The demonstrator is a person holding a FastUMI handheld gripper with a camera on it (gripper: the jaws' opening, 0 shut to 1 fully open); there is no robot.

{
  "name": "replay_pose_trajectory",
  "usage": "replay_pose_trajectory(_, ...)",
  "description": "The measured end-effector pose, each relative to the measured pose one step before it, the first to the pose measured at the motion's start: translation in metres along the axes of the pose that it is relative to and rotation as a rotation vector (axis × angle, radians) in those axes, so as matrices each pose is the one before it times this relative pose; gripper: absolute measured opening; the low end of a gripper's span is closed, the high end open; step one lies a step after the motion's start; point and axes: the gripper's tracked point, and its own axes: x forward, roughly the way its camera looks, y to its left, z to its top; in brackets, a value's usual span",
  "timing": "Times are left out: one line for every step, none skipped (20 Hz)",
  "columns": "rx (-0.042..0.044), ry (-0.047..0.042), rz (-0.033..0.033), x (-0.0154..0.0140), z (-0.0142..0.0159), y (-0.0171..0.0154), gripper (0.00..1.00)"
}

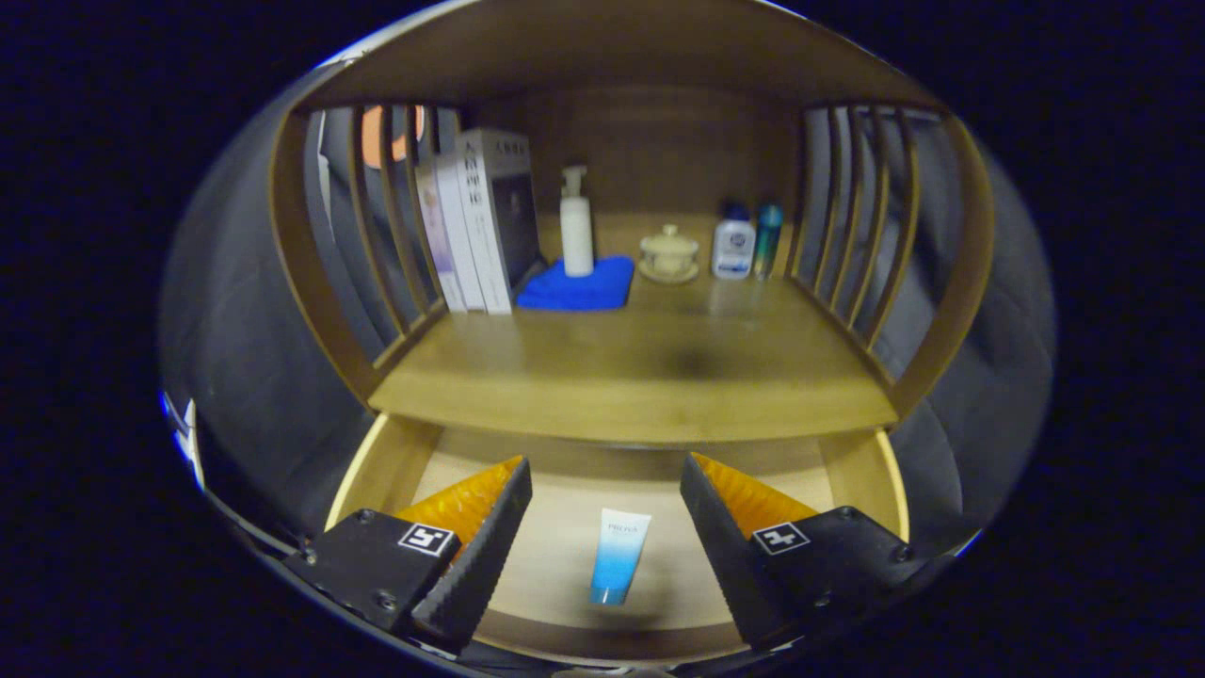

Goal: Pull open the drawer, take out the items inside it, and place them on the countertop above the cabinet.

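The drawer [377, 471] stands pulled out below the wooden countertop [640, 377]. On its floor lies a blue-and-white tube [618, 556], cap end toward me. My gripper [607, 476] hangs open above the drawer, one finger on each side of the tube, neither touching it. The tube sits lower than the fingertips [513, 480], on the drawer's bottom.
At the back of the countertop stand several books [475, 221], a white pump bottle [576, 226] on a blue cloth [576, 285], a lidded cup on a saucer [669, 254], a small white bottle [733, 247] and a teal bottle [767, 240]. Slatted wooden sides [852, 226] flank the shelf.
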Motion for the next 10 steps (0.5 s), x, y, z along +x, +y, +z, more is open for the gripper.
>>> replay_pose_trajectory(0.01071,0.06600,-0.00419,0.01125,-0.00739,-0.00376,1.00)
replay_pose_trajectory(0.02481,0.06257,-0.00137,0.00775,-0.00656,-0.00100,1.00)
replay_pose_trajectory(0.02431,0.06402,0.01680,0.00953,-0.00892,0.00391,0.99)
replay_pose_trajectory(0.01435,0.05300,0.00803,0.00555,-0.00691,0.00109,0.98)
replay_pose_trajectory(0.02703,0.03241,-0.00229,0.01124,-0.00561,-0.00042,0.97)
replay_pose_trajectory(0.00461,0.04651,-0.01136,0.00714,-0.00893,-0.00296,0.96)
replay_pose_trajectory(0.00294,0.03188,-0.00826,0.00439,-0.00620,-0.00252,0.96)
replay_pose_trajectory(0.00068,0.03125,-0.01475,0.00549,-0.00635,-0.00417,0.95)
replay_pose_trajectory(0.00090,0.03206,-0.00226,0.00573,-0.00719,-0.00018,0.94)
replay_pose_trajectory(0.00129,0.02594,-0.00826,0.00568,-0.00652,-0.00244,0.94)
